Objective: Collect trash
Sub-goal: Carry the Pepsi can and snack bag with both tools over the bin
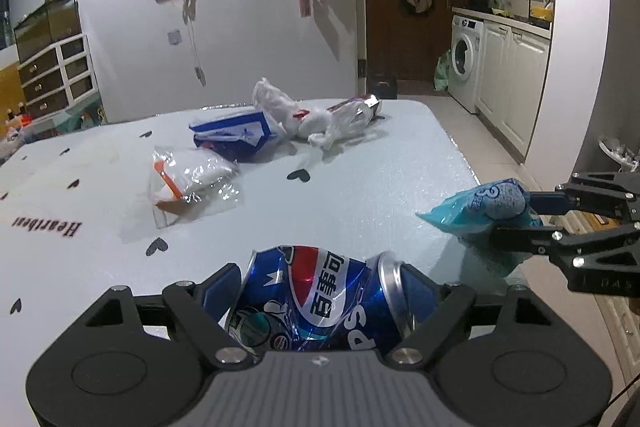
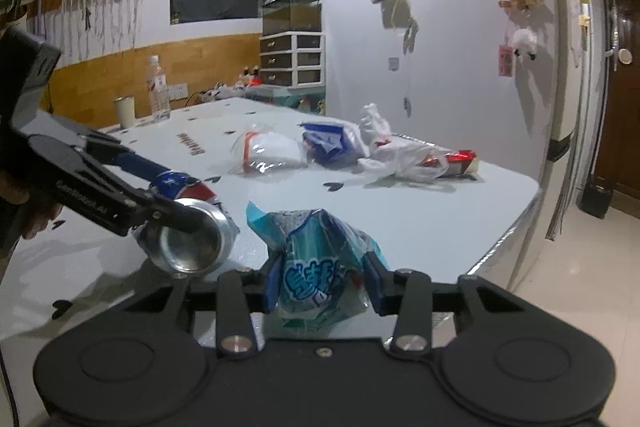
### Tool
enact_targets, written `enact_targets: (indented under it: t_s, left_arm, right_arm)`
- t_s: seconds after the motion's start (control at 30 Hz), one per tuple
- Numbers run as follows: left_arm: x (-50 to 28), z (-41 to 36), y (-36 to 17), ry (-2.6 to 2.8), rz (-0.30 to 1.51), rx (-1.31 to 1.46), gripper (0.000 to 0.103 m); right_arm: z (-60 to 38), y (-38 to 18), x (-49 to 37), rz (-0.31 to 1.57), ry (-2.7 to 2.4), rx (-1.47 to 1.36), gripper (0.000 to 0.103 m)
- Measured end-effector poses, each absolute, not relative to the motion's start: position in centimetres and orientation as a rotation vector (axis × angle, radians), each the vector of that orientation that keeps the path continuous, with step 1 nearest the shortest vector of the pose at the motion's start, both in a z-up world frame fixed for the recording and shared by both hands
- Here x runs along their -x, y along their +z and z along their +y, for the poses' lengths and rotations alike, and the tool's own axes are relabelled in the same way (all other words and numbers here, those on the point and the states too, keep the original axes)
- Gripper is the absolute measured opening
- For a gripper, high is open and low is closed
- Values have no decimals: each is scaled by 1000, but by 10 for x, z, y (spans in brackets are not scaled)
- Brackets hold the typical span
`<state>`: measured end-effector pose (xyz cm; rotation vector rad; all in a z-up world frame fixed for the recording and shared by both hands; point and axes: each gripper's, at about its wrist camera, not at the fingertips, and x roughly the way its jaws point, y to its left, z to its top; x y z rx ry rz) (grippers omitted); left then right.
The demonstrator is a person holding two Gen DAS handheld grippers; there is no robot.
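Note:
My left gripper [image 1: 320, 283] is shut on a crushed blue Pepsi can [image 1: 316, 303], held just above the table's near edge; the can also shows in the right wrist view [image 2: 188, 227]. My right gripper [image 2: 320, 267] is shut on a crumpled light-blue plastic wrapper [image 2: 316, 267], which also shows at the right of the left wrist view [image 1: 484, 211]. More trash lies on the pale table [image 1: 360, 195]: a clear bag with an orange strip [image 1: 192, 183], a blue packet [image 1: 236, 135], and a white plastic bag over a red foil wrapper [image 1: 320, 119].
A water bottle [image 2: 159, 89] and a white cup [image 2: 125, 111] stand at the table's far left corner. A drawer unit [image 2: 292, 57] stands by the wall. Beyond the table's right edge are tiled floor, a washing machine [image 1: 464, 63] and a dark door [image 1: 400, 7].

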<state>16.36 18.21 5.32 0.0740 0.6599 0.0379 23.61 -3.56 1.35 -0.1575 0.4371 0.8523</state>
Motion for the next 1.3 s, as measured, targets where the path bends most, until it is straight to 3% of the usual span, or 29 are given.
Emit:
enact_targets:
  t_s: [0.27, 0.6, 0.8, 1.3]
  left_arm:
    - [-162, 164, 43, -10, 759, -141, 87]
    - [-190, 166, 45, -44, 949, -128, 99]
    - [-202, 164, 37, -54, 1040, -146, 96]
    - [-182, 143, 60, 19, 839, -152, 91]
  right_arm:
    - [-44, 16, -230, 442, 845, 161, 43]
    - [-48, 14, -226, 453, 857, 166, 43]
    - [-49, 13, -229, 460, 865, 164, 43]
    - [-66, 21, -230, 425, 823, 124, 43]
